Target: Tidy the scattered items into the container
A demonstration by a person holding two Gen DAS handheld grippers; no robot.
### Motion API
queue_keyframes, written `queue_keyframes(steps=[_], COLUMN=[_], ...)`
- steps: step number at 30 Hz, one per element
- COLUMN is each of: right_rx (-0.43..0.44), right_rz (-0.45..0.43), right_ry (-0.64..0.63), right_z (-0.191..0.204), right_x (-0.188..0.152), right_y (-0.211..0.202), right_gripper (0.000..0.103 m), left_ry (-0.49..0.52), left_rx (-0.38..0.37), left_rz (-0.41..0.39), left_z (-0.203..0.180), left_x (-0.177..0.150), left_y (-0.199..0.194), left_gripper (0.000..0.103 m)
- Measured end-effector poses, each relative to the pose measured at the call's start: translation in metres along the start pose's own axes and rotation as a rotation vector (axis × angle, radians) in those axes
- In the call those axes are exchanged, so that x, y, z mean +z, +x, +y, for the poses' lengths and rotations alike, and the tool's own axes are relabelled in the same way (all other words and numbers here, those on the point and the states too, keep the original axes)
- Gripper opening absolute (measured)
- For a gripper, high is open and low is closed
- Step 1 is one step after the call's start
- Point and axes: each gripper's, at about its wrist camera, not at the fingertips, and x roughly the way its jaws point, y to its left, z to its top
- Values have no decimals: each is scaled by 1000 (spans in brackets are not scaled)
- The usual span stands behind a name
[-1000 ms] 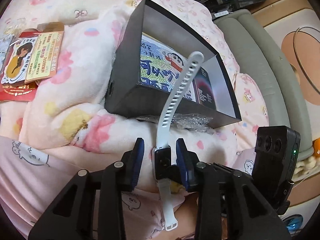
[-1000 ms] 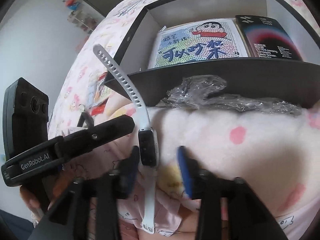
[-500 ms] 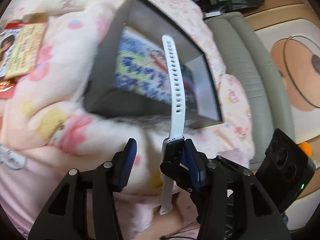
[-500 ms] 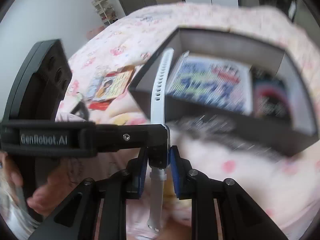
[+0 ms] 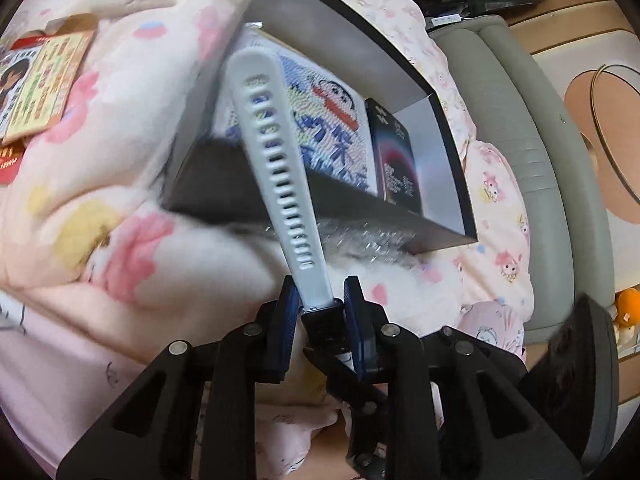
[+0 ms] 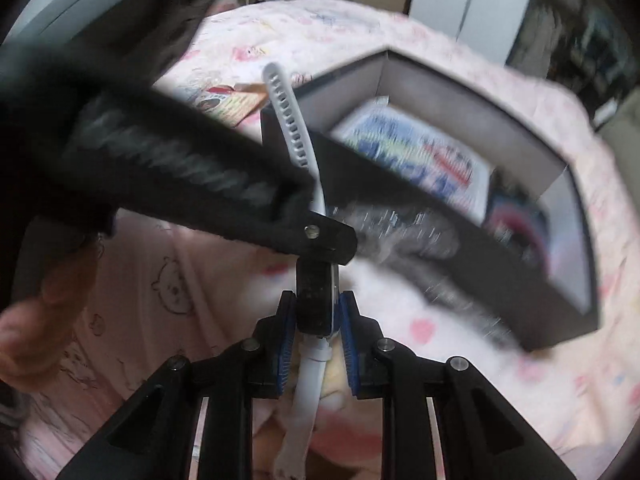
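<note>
Since a second ago, the left gripper (image 5: 320, 300) has let its jaws spread and is now closing them again around the smartwatch (image 5: 276, 168): in the left wrist view the blue pads flank the base of the white strap and the black watch body, the left pad against the strap, the right one seemingly with a thin gap, so whether it truly presses I cannot tell. Where the strap earlier curved, it now juts straight up in front of the near wall of the black box (image 5: 448, 152), which already holds a cartoon print (image 5: 328, 128) and a dark packet (image 5: 396, 160); a comb card (image 5: 36, 84) lies on the pink blanket (image 5: 120, 200), outside the box. In the right wrist view, the right gripper (image 6: 316, 320), which a second ago stood open beside the watch, is now clamped on the watch body, the lower strap hanging between its fingers, and the left tool's arm crosses above. This reads as a handover or regrasp: the watch is still short of the box and needs carrying over the wall.
</note>
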Motion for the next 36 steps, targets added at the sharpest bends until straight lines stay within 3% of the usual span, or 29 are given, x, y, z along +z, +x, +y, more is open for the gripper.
queue_keyframes(steps=[8,12,14,15,17,19,24,27,31,36], right_rx=[248,376,333,309,290,258,70,0,29,104], right_rz=[44,64,97,118,122,83,-37,-18,31,10], right_ry=[276,336,365,399,479,503,392,318,348,542], right_z=[-52,-58,-60,-64,-78,-87,-91,-84,-91,-116], right_x=[-17,-17,-14,-13,-12,-8,10,12,-2,-33], right_y=[-7,2,14,18,20,11,-14,-11,-3,-36], right_gripper=[20,34,31,13,6,5,5,6,8,16], left_ry=[-14,-4,6,19,40,47,20,1,-13,32], left_rx=[-69,-139,-180,-187,-201,-215,-159,-128,-58,-21], left_rz=[-48,-81,-102,-118,-139,-144,-118,-86,-53,-60], left_z=[10,4,0,-3,-6,-6,3,10,18,14], left_x=[-4,-2,-1,-1,-3,-3,0,-5,-12,-13], left_y=[-11,-17,-22,-26,-34,-38,-30,-21,-8,-3], left_gripper=[22,21,21,20,15,15,15,15,15,15])
